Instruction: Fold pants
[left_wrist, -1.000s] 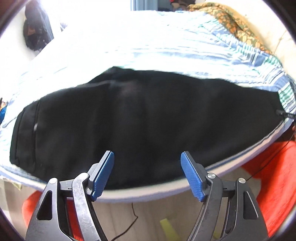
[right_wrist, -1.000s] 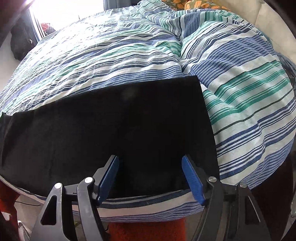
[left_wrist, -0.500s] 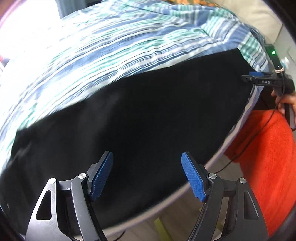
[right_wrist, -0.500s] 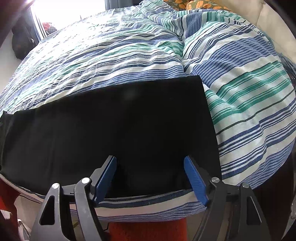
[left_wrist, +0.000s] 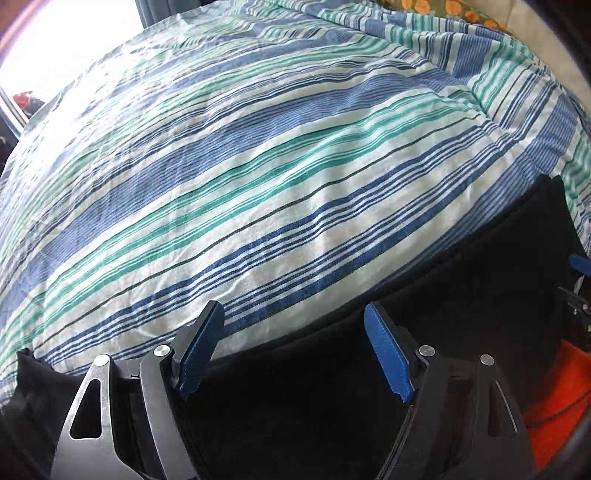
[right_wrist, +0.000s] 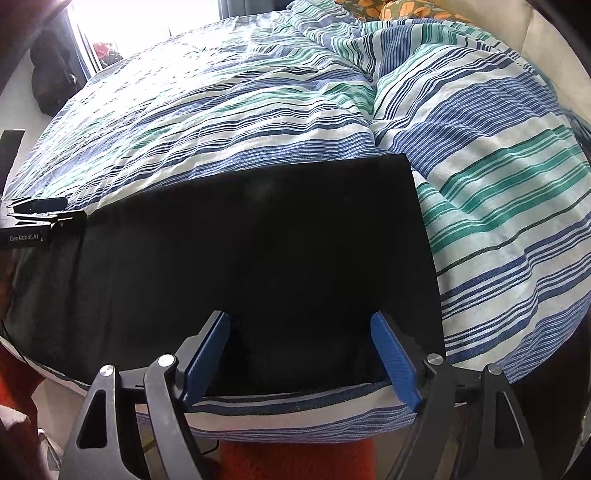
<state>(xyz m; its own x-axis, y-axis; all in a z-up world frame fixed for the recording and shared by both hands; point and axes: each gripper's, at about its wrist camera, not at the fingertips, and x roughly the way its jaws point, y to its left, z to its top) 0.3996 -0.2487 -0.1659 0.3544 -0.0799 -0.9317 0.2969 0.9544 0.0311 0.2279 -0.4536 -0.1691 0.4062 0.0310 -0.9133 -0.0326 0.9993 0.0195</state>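
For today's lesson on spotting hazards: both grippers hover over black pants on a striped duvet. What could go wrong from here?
1. The pants lie at the bed's near edge; a tug might slide them off.
2. The right gripper, jaws opening with nothing pinched, could catch the striped duvet along with the cloth.
3. The left gripper straddles the pants' far edge, so it might pinch duvet too.

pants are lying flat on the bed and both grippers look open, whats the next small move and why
Probably lower the right gripper and close it on the near hem of the black pants. Its jaws are opening, with nothing pinched, and they straddle that edge. The pants lie flat on the striped duvet, and the left gripper hangs open over their other end, so a grip at each end would likely allow the next fold.
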